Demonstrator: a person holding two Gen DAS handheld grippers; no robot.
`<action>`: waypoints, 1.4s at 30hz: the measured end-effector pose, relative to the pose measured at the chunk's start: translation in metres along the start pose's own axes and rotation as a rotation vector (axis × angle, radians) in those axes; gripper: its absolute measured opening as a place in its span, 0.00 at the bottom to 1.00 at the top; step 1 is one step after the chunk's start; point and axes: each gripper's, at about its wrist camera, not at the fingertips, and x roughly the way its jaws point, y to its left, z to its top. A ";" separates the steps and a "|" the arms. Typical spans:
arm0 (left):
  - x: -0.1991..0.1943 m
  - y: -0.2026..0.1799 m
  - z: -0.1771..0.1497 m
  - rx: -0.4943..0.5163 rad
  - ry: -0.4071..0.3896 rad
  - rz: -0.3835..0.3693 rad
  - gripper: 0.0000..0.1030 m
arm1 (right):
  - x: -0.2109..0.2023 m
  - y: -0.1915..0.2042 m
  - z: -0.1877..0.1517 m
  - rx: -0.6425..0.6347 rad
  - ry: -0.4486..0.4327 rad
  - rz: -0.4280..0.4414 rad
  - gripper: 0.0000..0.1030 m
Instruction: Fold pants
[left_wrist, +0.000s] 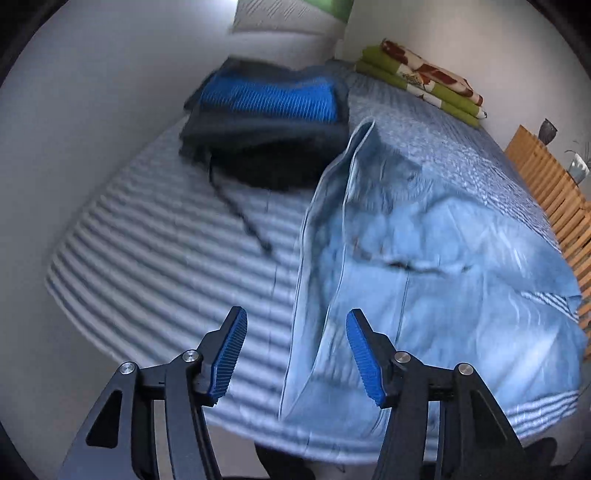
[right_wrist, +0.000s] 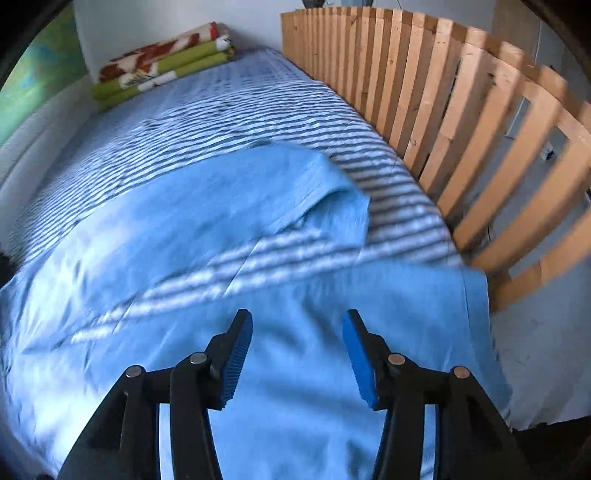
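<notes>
Light blue pants (left_wrist: 424, 295) lie spread on a blue-and-white striped bed (left_wrist: 155, 266), their waist end near the front edge. In the right wrist view the same pants (right_wrist: 221, 258) cover the near half of the bed (right_wrist: 240, 110), with one leg end curled over at the right. My left gripper (left_wrist: 295, 325) hovers open above the pants' left seam, nothing between its fingers. My right gripper (right_wrist: 297, 325) is open too, just above the pants' near part. Both views are blurred by motion.
A stack of folded dark and bright blue clothes (left_wrist: 269, 110) sits at the far left of the bed, a dark cord trailing from it. A folded green and red blanket (right_wrist: 162, 62) lies at the head end. A wooden slatted rail (right_wrist: 461, 129) runs along the right side.
</notes>
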 end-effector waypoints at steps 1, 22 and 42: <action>0.004 0.003 -0.006 0.004 0.010 -0.005 0.59 | -0.006 0.002 -0.011 -0.006 0.000 0.012 0.49; 0.083 -0.004 -0.020 -0.002 0.104 -0.101 0.16 | -0.054 0.268 -0.141 -0.446 0.071 0.365 0.50; 0.002 -0.082 -0.043 0.251 0.012 -0.138 0.49 | -0.067 -0.084 -0.167 0.312 -0.015 0.028 0.50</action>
